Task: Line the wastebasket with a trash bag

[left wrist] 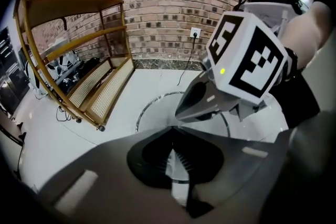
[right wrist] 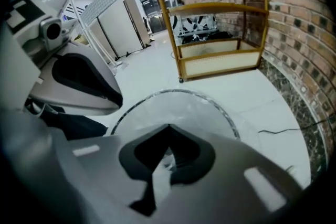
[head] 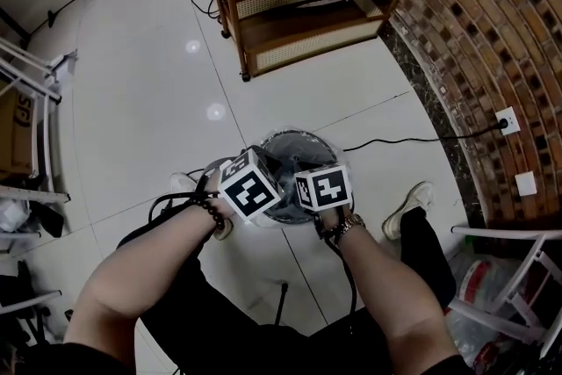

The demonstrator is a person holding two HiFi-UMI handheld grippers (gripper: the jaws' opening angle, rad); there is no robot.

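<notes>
Clear trash bag sits in the wastebasket. The left gripper and right gripper jaws pinch its edge by the near rim. Next, I'd guess, they pull it over.

Left tongs and right tongs tilt down, closed, seemingly pinching trash bag

Red-brown brick wall; white floor; translucent trash bag.

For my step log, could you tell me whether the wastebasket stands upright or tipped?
Upright: the wastebasket sits on the floor, its round rim facing up.
</notes>
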